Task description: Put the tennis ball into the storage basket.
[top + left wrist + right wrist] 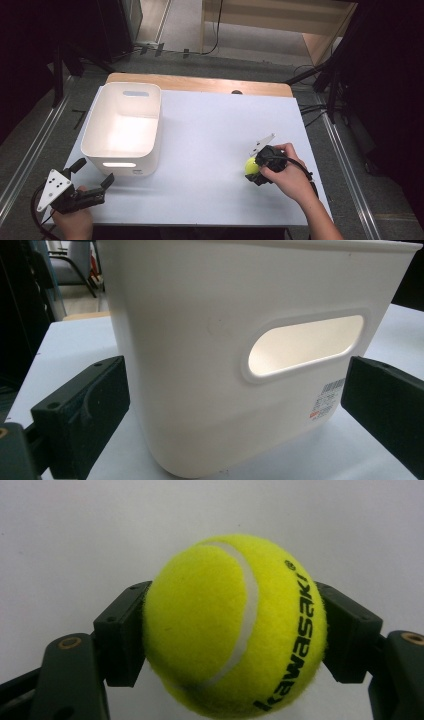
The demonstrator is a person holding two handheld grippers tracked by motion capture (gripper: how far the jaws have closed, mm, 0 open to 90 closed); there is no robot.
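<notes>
The right hand-held gripper sits low over the right part of the counter, held by the person's right hand, and its two black jaws pinch a yellow tennis ball between them. In the right gripper view the ball bulges out past both pads, one pad pressed flat to each side, with a white seam curving down its face and black lettering running along its right half. Behind the ball there is plain white counter surface. A grey three-cornered plate sticks up from the top of this gripper, and a dark cable loops back past the wrist.

Well apart from it, at the near left corner of the counter, the left hand-held gripper rests in the person's left hand with its jaws spread wide and nothing between the pads. It points at the near end of a white plastic bin, which stands upright on the left side of the counter. From the left gripper view the bin's wall stands close in front, with an oval handle slot cut in it and a small barcode sticker low at the right; the two black pads stand clear of the bin on either side.

The ball and the bin are well apart, with bare white counter between them.
</notes>
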